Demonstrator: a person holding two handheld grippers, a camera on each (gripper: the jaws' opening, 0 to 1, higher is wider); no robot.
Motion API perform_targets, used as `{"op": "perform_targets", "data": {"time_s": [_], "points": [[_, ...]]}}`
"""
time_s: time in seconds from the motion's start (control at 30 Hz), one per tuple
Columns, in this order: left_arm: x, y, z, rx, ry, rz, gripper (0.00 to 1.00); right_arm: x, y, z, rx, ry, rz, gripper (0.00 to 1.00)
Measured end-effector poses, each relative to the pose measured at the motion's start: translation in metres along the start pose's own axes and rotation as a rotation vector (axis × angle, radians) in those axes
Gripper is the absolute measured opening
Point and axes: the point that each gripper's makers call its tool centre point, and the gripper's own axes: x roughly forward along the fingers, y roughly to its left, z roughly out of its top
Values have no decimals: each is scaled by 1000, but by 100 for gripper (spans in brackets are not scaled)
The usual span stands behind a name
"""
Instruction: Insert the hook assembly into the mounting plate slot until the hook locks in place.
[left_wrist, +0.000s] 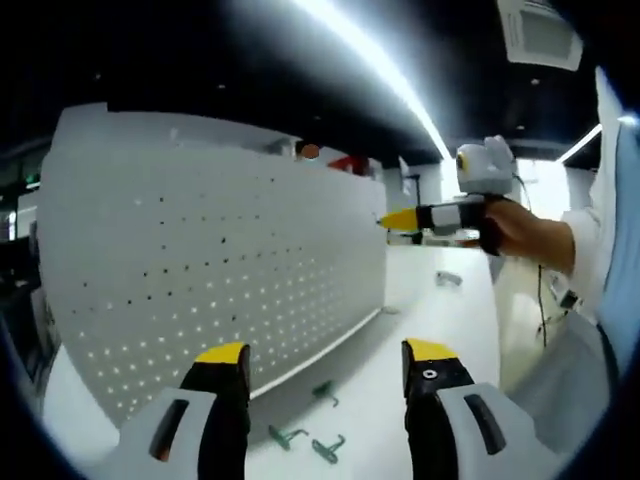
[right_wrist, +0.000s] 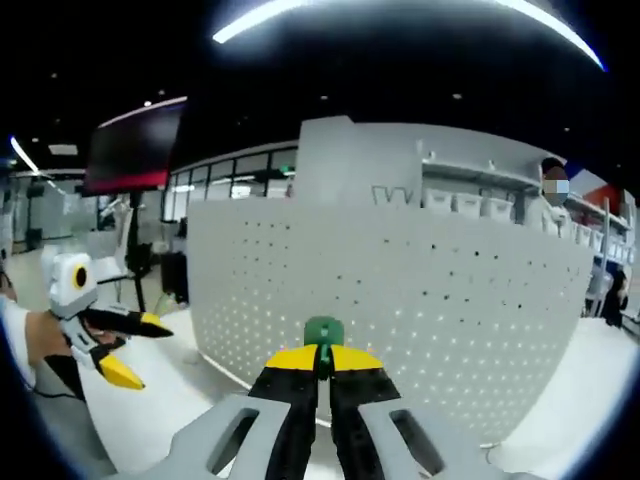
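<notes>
The left gripper (left_wrist: 325, 365) hovers with jaws spread before a white perforated pegboard panel (left_wrist: 220, 260). Three small green metal hooks (left_wrist: 310, 435) lie on the white table (left_wrist: 440, 310). The right gripper (left_wrist: 400, 219) reaches toward the panel's edge.

I see a dark ceiling (left_wrist: 200, 50) with long bright light strips (left_wrist: 370, 60). Big windows (right_wrist: 215, 185) line the far wall. The white surface (left_wrist: 440, 310) looks shiny.

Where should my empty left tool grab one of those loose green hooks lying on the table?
Probably by the straight shank of the nearest green hook, coming down from above with the left tool open across it. It lies flat on the white table, so the sides offer little to grip.
</notes>
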Motion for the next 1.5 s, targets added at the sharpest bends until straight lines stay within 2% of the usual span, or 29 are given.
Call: {"op": "perform_targets", "data": {"time_s": [0.17,0.33,0.53,0.77,0.9,1.17,1.5], "points": [[0,1,-6,-10,8,-3,61,12,-15,17,7,-29,-47,1],[1,2,-13,-21,20,-6,61,27,-24,38,-33,-68,-90,1],[0,5,-15,-29,27,0,60,45,-32,50,-32,-97,-125,1],[0,5,-19,-34,39,1,58,57,-55,52,-8,-107,-179,1],[2,3,-21,-34,47,-3,58,64,-63,53,-23,-102,-202,1],[0,6,-21,-38,45,4,58,74,-74,46,-25,-82,-231,1],[1,5,-22,-43,52,-2,57,78,-77,45,-6,-92,-240,1]]}}
